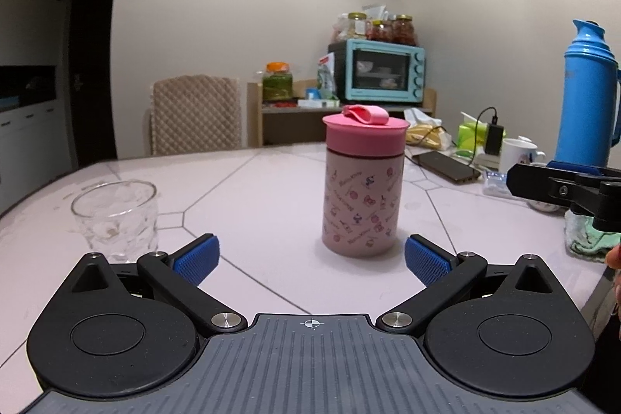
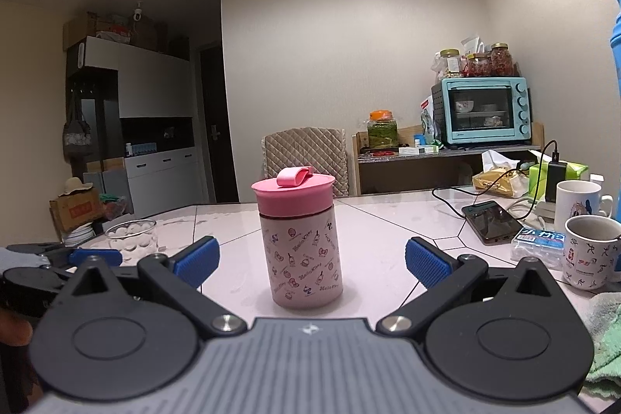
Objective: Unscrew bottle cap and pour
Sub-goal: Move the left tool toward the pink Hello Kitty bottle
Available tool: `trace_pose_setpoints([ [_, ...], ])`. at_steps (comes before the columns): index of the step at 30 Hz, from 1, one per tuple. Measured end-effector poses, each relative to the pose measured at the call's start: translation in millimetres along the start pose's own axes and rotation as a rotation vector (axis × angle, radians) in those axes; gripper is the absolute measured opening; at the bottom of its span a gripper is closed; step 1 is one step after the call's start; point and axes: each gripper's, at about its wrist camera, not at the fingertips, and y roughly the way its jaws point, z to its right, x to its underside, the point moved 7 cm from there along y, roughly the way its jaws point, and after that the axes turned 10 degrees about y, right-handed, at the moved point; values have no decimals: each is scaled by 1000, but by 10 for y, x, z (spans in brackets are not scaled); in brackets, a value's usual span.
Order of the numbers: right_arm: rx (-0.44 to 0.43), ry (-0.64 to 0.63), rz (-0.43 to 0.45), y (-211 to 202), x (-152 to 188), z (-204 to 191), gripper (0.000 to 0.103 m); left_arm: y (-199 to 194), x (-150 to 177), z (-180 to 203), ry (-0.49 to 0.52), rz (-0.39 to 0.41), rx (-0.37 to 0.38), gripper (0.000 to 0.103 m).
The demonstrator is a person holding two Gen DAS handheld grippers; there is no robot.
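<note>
Glass first, at the left: a clear faceted tumbler (image 1: 115,220) stands on the pale tiled table (image 1: 271,181), just beyond the left gripper's (image 1: 312,258) left finger. That gripper hangs above the near table edge with its blue-padded fingers (image 1: 196,260) spread wide, holding nothing. Ahead of it, slightly right of its centre line, the pink bottle (image 1: 363,196) stands upright on the table, apart from both pads — its darker pink cap (image 1: 365,134) is seated on top, with a loop strap lying folded on it.

From the right wrist camera, the bottle (image 2: 300,251) sits between the right gripper's (image 2: 312,260) open fingers and a little left of centre, not touched by either pad (image 2: 427,264). The tumbler (image 2: 132,239) shows at far left, behind the other gripper.

Further right lie a dark phone (image 2: 491,222) on a charging cable, a small blue box (image 2: 537,245) and two printed mugs (image 2: 590,255). A green cloth (image 2: 605,340) lies at the right edge, and a blue thermos (image 1: 588,96) stands tall at the far right.
</note>
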Motion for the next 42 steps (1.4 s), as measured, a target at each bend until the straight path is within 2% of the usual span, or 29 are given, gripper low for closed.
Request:
trace_pose_setpoints([
  [42, -23, -8, -56, 490, -45, 123, 103, 589, -98, 20, 28, -19, 74, 103],
])
